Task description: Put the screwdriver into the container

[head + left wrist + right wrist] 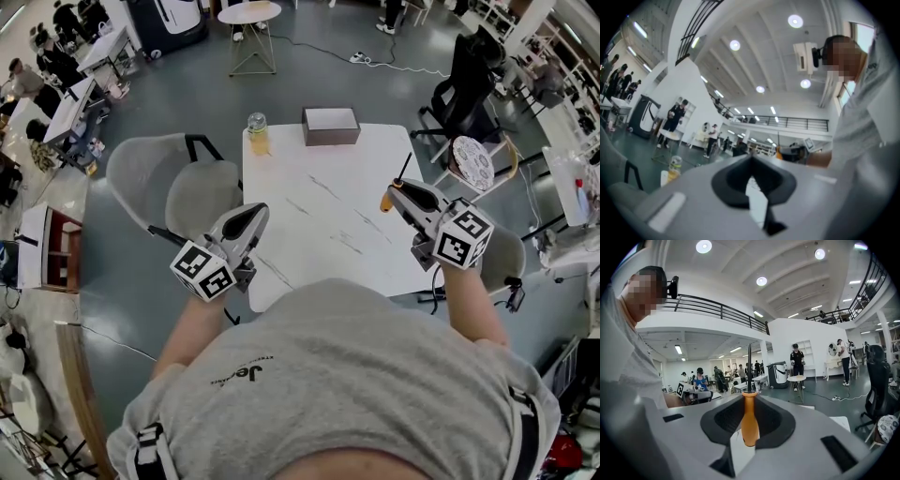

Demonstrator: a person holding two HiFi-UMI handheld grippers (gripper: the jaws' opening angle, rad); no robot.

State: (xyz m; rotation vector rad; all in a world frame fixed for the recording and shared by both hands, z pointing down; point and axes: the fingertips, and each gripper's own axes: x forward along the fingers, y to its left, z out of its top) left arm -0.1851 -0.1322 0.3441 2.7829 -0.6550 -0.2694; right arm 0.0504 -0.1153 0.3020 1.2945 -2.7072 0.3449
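white table (328, 225) ahead, faint grey streaks on its top. at its far edge sits the container (331, 126), a low grey box with a pale top, about mid-width. a bottle (257, 133) with yellowish liquid stands upright on the far left corner, near the container but apart from it. two grey chairs (159, 178) sit just beside the table's left edge. a black office chair (469, 80) stands off the far right corner, with a round patterned seat (472, 161) nearer, beside the right edge. a small round table (249, 13) is on the floor further off. the left gripper (255, 214) hangs over the near left edge of the table; in its own view (751, 158) the jaws are pressed together at the tips with nothing between them. the right gripper (394, 191) is by the near right edge, clenched on the screwdriver (397, 180). in the right gripper view (750, 397) the screwdriver (750, 420) has its orange handle pinched between the jaws. its dark shaft runs straight out past the tips, its long axis in line with the jaws. from the head view the shaft points to the far side, leaning a little right, well apart from the container.
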